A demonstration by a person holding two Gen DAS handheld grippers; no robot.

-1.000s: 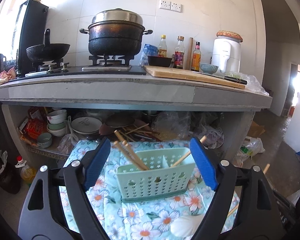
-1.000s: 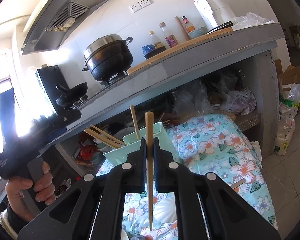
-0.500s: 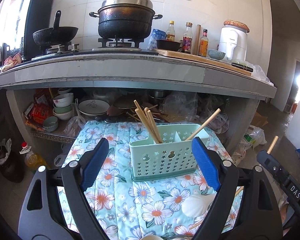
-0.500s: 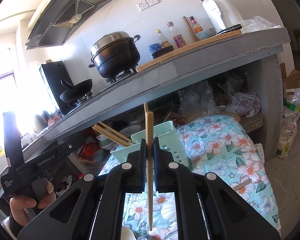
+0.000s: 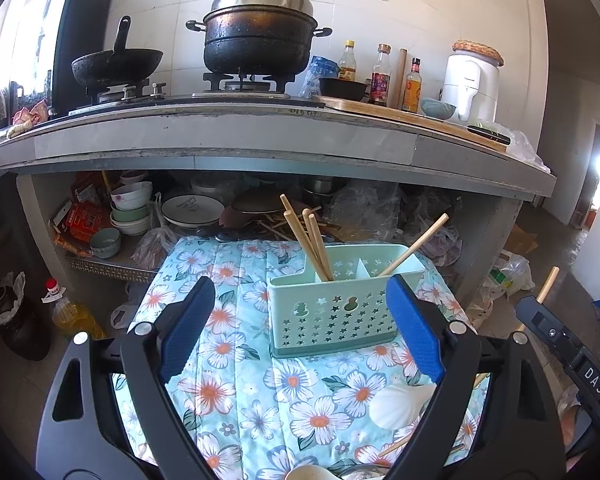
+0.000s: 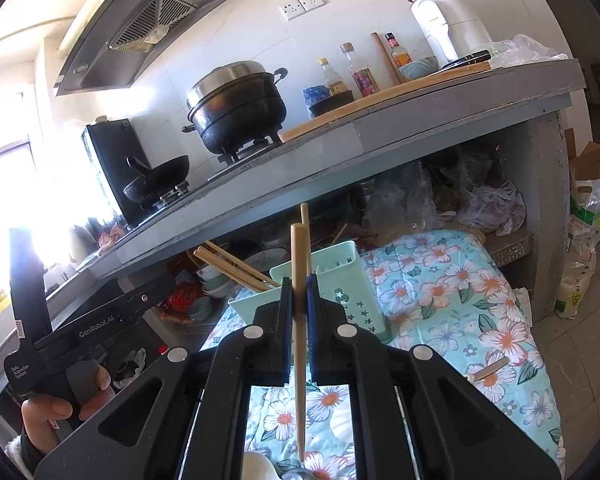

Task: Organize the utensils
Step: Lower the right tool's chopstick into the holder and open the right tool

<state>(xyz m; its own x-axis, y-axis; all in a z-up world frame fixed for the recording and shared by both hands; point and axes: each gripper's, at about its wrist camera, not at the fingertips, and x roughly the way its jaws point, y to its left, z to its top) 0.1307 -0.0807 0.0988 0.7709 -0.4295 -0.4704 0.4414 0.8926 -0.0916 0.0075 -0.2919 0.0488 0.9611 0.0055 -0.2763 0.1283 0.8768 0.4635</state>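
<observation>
Right wrist view: the right claw [image 6: 299, 296] pinched one upright chopstick [image 6: 299, 344] just short of the green caddy [image 6: 340, 280] on the floral surface [image 6: 460, 280] (left claw [image 5: 300, 320] spread, empty). Next, likely: lift it over a compartment and release.

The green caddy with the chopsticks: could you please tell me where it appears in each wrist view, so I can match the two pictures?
Left wrist view: the caddy stands right of centre on the floral cloth, chopsticks leaning out of both compartments.
Right wrist view: the caddy sits just left of centre, partly hidden behind the right gripper, whose jaws clamp a chopstick.
Shared landmark: the black pot on the stove.
</observation>
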